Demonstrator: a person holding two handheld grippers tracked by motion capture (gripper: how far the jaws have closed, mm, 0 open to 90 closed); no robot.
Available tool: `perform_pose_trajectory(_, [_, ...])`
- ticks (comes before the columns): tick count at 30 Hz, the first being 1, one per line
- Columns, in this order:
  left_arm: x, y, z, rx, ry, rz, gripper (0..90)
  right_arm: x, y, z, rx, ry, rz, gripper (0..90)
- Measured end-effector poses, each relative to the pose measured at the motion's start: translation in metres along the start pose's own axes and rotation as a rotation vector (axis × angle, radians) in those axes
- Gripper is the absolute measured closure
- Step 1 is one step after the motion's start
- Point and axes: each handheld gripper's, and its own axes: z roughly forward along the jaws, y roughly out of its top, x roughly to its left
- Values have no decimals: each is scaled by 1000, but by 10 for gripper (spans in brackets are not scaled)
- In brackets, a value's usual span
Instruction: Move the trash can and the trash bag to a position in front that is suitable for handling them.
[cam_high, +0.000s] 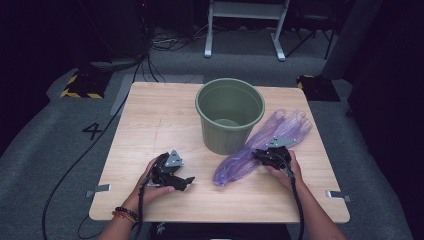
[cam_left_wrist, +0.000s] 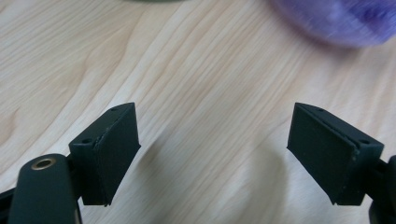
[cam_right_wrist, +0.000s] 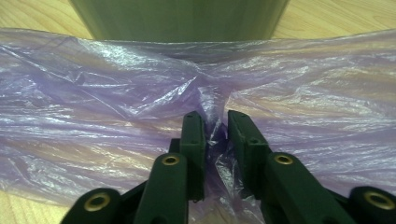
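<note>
Wooden table (cam_high: 150, 125) holds an empty round green plastic bucket (cam_high: 230, 117); no bag lines it yet. Right gripper (cam_right_wrist: 215, 126) pinches the crinkly purple plastic bag (cam_right_wrist: 116, 102) beside it, while left gripper (cam_left_wrist: 215, 149) waits wide open.

One green bucket (cam_high: 230, 115), one purple bag (cam_high: 260, 147), two grippers (cam_high: 172, 172) (cam_high: 272, 155), one wooden table (cam_high: 150, 125)

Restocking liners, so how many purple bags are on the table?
1. The purple bag lies right of the green bin, pinched by the right hand-held gripper. None shows inside the bin.
</note>
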Motion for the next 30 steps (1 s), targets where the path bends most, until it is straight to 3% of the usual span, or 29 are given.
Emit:
perform_pose_trajectory(9, [7,-5,3,6,16,-23,156,-7,-2,-3,0,-4,28,861])
perform_pose_trajectory(23, [7,-5,4,6,28,-29,147,-12,-5,-9,-35,-10,43,882])
perform_pose_trajectory(30, [7,-4,4,7,27,-29,146,-11,-2,-12,-46,-33,23,884])
